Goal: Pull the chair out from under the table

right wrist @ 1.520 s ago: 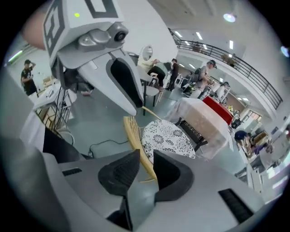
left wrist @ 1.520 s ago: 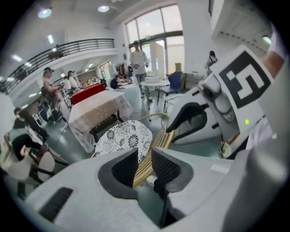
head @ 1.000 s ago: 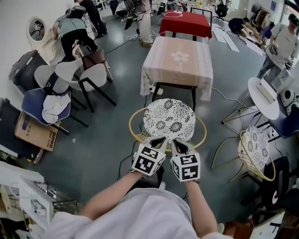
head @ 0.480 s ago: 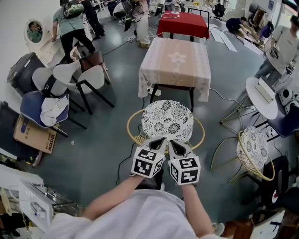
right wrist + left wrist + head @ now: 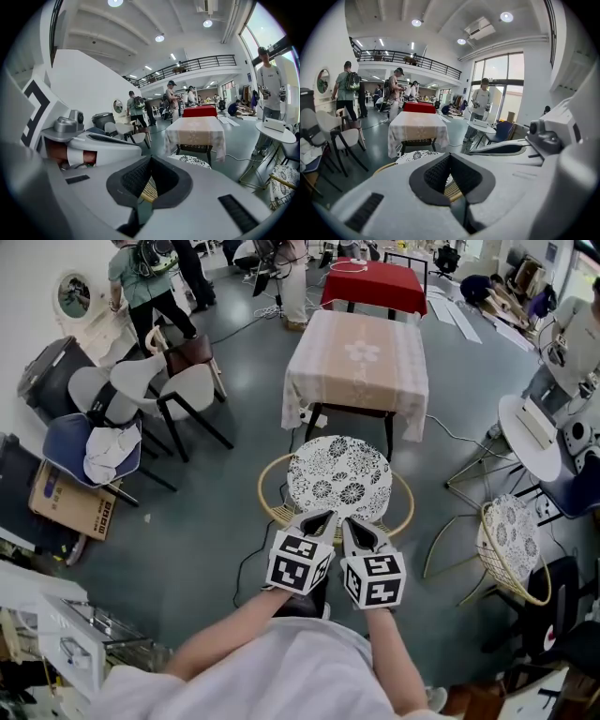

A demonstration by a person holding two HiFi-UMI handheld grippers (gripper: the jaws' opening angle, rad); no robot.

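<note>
Left gripper [image 5: 317, 518]: jaws pinched narrow, tips together, on the woven rim of the chair [image 5: 338, 479].
Right gripper [image 5: 358, 524]: just beside the left, jaws equally narrow on the same near rim.
Chair: round, floral cushion, rattan frame; its far edge sits at the near legs of the table [image 5: 358, 357].
Table: square, pale cloth; a red table [image 5: 373, 285] stands behind it.
Head view only: whole seat, both marker cubes, a second rattan chair [image 5: 511, 545] to the right.
Gripper views only: rattan strands in the hollow between the pads, a balcony [image 5: 408, 58], and ceiling lights.
</note>
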